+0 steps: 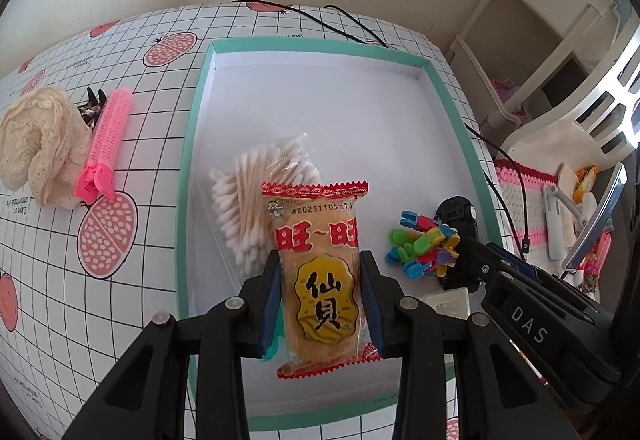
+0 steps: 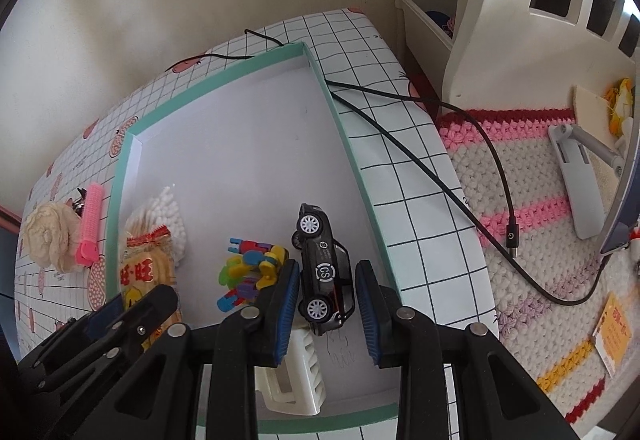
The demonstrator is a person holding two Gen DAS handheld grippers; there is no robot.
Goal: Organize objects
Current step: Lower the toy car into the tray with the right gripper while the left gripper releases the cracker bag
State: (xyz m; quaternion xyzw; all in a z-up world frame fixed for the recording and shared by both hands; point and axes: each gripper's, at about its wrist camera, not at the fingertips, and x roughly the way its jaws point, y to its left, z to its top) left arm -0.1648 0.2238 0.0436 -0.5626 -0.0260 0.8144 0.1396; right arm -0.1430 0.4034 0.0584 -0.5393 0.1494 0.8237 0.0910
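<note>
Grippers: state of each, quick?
Left gripper: shut on the rice cracker packet.
Right gripper: open, fingers either side of the toy car.

Rice cracker packet (image 1: pixel 320 276) upright over tray (image 1: pixel 192 143); toy car (image 2: pixel 325 272) inside.

Soft daylight is cast from the right; glare is seen at the right edge, and straight lines are bowed throughout.

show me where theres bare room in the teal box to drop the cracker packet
The far half of the teal-rimmed white box is bare, bordered by its back wall and the bag of cotton swabs. The near end is crowded: swabs, the pile of coloured plastic clips, the black toy car and a white hair claw.
</note>
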